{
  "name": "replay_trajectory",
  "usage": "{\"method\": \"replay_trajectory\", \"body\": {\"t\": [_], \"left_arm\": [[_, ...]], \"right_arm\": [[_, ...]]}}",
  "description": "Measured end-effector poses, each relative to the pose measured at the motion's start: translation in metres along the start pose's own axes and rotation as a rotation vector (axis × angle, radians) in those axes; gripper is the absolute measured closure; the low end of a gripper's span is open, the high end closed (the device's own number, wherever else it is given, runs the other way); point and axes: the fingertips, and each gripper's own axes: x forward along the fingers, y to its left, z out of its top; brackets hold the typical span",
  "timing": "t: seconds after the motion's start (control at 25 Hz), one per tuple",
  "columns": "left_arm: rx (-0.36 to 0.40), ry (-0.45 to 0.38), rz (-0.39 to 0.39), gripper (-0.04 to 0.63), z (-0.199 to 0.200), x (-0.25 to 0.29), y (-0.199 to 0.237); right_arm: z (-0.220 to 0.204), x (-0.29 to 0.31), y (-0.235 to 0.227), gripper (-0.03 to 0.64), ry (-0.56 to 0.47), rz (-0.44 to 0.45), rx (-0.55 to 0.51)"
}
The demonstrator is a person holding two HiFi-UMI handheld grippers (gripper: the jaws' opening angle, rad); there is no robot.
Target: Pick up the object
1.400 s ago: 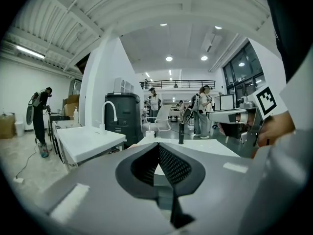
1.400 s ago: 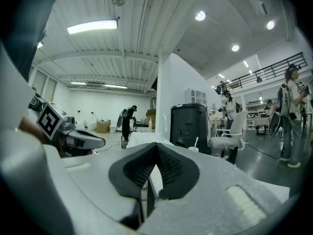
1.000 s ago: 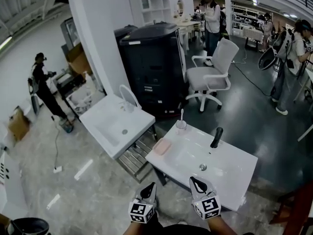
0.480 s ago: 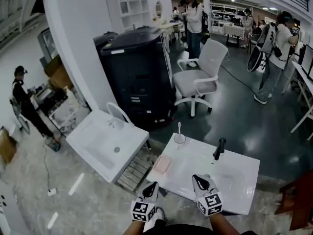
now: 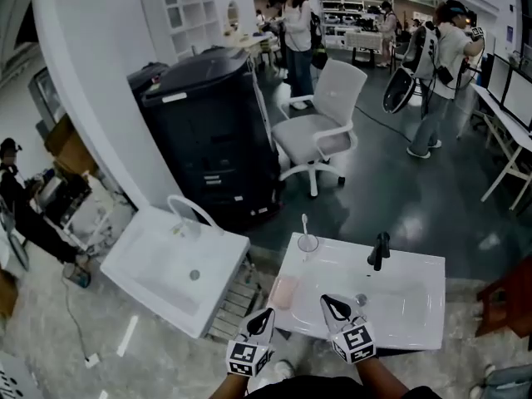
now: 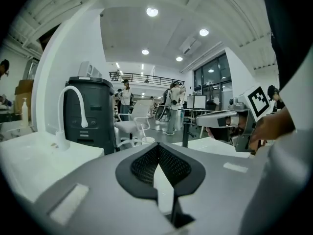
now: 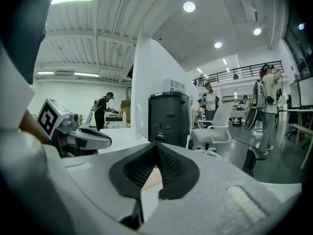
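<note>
Two small things could be the one to pick up: a pink soap (image 5: pixel 283 292) and a cup (image 5: pixel 307 241) with a toothbrush, both on the white sink (image 5: pixel 407 302). The left gripper (image 5: pixel 264 318) and right gripper (image 5: pixel 332 306) hang over its near edge, both pinched together and holding nothing. If the jaws do not open first, they may just bump the soap and slide it away.

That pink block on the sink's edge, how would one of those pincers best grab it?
Probably across its two long sides, coming straight down from above. The pink block lies flat on the left rim of the sink, so only its top and narrow edges are free. The left gripper is nearest; its jaws are shut and would have to open first.
</note>
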Motion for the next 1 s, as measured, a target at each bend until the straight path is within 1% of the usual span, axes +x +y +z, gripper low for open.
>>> {"method": "replay_trajectory", "body": {"t": [0.24,0.36,0.52,0.64,0.72,0.84,1.0], "left_arm": [[0.029,0.003,-0.08,0.58,-0.005,0.007,0.016],[0.007,0.026,-0.106,0.58,-0.012,0.011,0.016],[0.0,0.021,-0.128,0.58,-0.015,0.022,0.013],[0.003,0.024,-0.142,0.58,-0.016,0.029,0.009],[0.002,0.033,-0.137,0.58,-0.018,0.034,0.009],[-0.012,0.074,-0.103,0.58,-0.024,0.039,0.01],[0.011,0.106,-0.047,0.58,-0.042,0.052,0.009]], "right_arm": [[-0.003,0.008,0.004,0.615,0.011,-0.085,0.004],[-0.011,0.006,0.004,0.615,0.032,-0.114,0.022],[-0.02,0.006,-0.001,0.615,0.058,-0.131,0.041],[-0.024,0.007,-0.004,0.615,0.069,-0.125,0.025],[-0.029,0.008,-0.008,0.615,0.08,-0.124,0.034],[-0.033,0.007,-0.01,0.615,0.089,-0.114,0.072],[-0.042,0.006,-0.019,0.615,0.1,-0.107,0.101]]}}
